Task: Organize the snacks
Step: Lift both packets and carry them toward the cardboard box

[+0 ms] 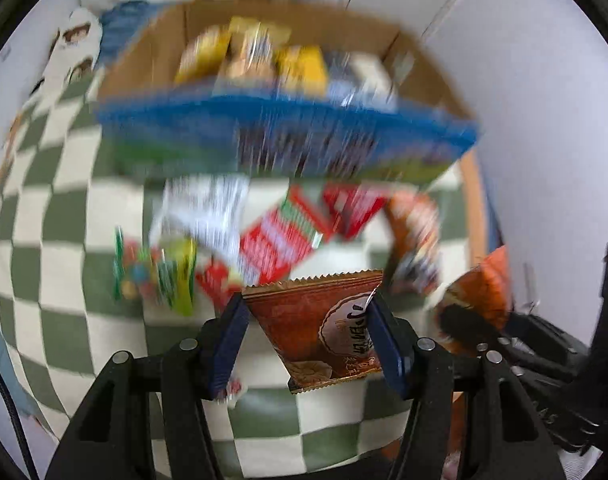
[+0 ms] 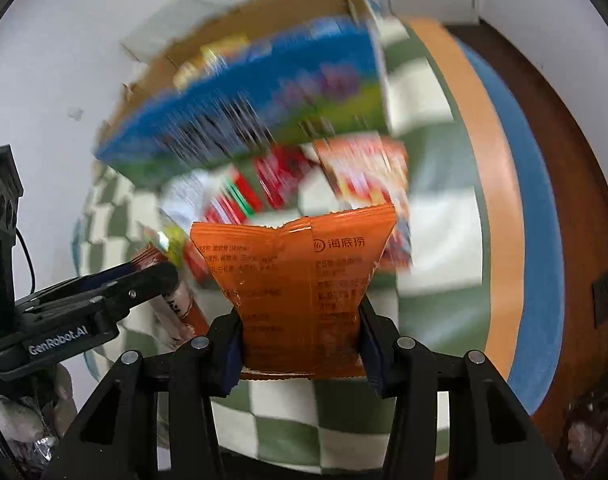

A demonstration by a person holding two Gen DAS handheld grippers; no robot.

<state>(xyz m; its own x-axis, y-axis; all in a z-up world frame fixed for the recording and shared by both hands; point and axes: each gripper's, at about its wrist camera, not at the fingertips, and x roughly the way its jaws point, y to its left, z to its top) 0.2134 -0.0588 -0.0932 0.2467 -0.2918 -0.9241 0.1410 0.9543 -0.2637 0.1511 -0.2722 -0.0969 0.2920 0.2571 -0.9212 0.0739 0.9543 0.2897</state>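
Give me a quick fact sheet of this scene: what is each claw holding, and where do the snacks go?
Left gripper: shut on a brown snack packet
Right gripper: shut on an orange snack packet
Container: cardboard box with a blue printed front, snacks already inside
Loose snacks: red, white and green packets below the box
Surface: green-and-white checkered cloth
Image quality: background motion-blurred

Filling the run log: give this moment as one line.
left gripper: shut on brown packet | right gripper: shut on orange packet | cardboard box: ahead, holds snacks
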